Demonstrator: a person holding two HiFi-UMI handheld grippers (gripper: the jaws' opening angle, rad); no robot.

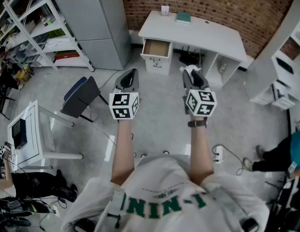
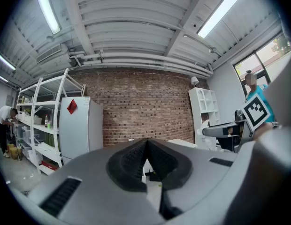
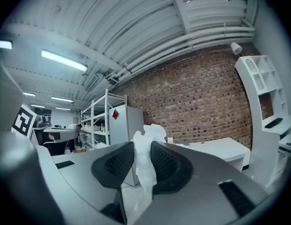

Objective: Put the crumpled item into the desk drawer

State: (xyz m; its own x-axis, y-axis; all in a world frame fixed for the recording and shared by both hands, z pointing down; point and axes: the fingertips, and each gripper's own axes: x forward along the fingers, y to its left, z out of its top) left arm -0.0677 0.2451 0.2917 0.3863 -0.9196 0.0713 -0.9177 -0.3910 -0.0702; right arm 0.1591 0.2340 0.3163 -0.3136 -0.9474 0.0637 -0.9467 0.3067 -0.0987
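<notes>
Right tool (image 3: 144, 164) is clenching the white wad (image 3: 150, 134), which is sticking up out from between its jaws. Left tool (image 2: 146, 146) is hanging beside it, jaws pressed together on nothing. Drawer (image 1: 156, 48) is standing open well ahead of both tools, under the tabletop (image 1: 208, 35).

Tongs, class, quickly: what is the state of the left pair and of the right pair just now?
Left tongs: closed, nothing between them.
Right tongs: closed on a crumpled white wad, which sticks up past the tips.
</notes>
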